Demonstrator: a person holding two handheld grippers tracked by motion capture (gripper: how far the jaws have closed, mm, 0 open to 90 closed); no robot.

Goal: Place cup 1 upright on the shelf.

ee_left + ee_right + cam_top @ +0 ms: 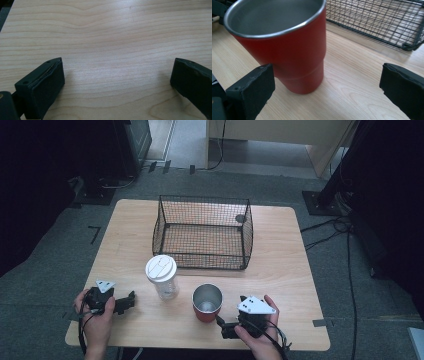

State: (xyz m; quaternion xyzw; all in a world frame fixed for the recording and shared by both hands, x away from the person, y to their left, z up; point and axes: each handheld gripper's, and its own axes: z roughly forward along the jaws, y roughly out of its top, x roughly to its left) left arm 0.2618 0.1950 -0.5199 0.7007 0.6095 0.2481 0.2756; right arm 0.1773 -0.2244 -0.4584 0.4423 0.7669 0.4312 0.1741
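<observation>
Right gripper (pixel 226 326) open, jaws wide, red cup (pixel 287 47) just ahead on the table (pixel 280 270) near the wire basket (pixel 202 232), off-center toward one jaw, so closing now could knock it over; left gripper (pixel 127 301) open over bare wood.
</observation>
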